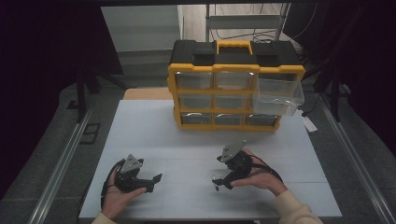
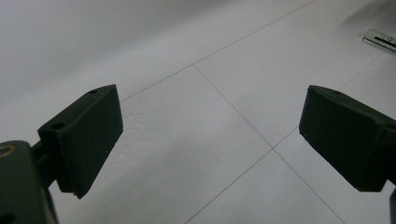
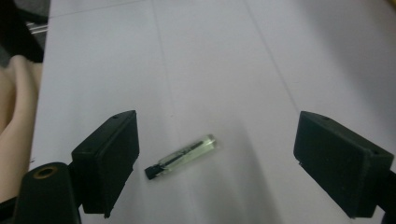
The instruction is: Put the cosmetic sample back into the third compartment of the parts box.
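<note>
A small clear glass vial point(image 3: 184, 156) with a black cap lies flat on the white table point(image 3: 210, 56). In the right gripper view it rests between the two black jaws of my right gripper point(image 3: 218, 137), which is open and not touching it. The high view has that right gripper point(image 1: 221, 182) at the front right, held in a hand and tilted down at the vial point(image 1: 214, 179). My left gripper point(image 1: 154, 183) is held low at the front left, pointing right. In its own view the left gripper point(image 2: 210, 116) is open over bare table.
A yellow and black drawer cabinet point(image 1: 236, 84) stands at the back of the table. Its top right clear drawer point(image 1: 279, 95) is pulled out and hangs forward. A small pale object point(image 2: 380, 39) lies at the upper right of the left gripper view.
</note>
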### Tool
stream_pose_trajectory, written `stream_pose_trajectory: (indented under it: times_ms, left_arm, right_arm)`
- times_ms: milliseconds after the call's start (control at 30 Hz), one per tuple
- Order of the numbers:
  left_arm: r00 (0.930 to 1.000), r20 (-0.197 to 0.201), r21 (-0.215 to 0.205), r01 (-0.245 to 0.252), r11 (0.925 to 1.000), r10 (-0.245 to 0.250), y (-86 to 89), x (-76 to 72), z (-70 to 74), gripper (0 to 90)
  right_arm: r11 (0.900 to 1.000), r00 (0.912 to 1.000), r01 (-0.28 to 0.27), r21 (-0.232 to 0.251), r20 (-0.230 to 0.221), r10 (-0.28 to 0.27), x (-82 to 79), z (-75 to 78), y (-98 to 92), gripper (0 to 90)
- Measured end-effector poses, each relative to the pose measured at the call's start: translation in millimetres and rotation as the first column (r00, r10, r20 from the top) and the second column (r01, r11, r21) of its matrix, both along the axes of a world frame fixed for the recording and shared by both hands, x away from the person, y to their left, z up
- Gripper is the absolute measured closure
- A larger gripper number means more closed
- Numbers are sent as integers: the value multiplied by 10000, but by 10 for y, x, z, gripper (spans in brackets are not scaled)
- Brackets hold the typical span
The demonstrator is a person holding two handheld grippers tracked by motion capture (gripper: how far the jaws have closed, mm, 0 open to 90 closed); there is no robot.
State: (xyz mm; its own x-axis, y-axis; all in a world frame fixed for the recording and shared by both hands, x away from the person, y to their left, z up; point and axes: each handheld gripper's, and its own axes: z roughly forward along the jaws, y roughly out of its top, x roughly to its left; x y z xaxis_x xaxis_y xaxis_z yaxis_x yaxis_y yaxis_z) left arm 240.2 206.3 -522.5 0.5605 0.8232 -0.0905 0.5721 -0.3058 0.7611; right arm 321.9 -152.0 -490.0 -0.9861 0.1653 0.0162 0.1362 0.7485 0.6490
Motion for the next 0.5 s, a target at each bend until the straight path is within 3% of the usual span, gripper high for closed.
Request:
stream_pose_trajectory:
  times_ms: [200,500]
  left_arm:
    - [10000,-24,20,19,10000,-19,-9,12,-8,69]
    - [10000,-28,25,43,10000,-43,-13,14,-10,69]
  right_arm:
    - [9954,9968,-788,-538,-181,779,-44,-45,77,144]
    - [9839,9895,-1445,-1054,-212,1431,-72,-99,150,127]
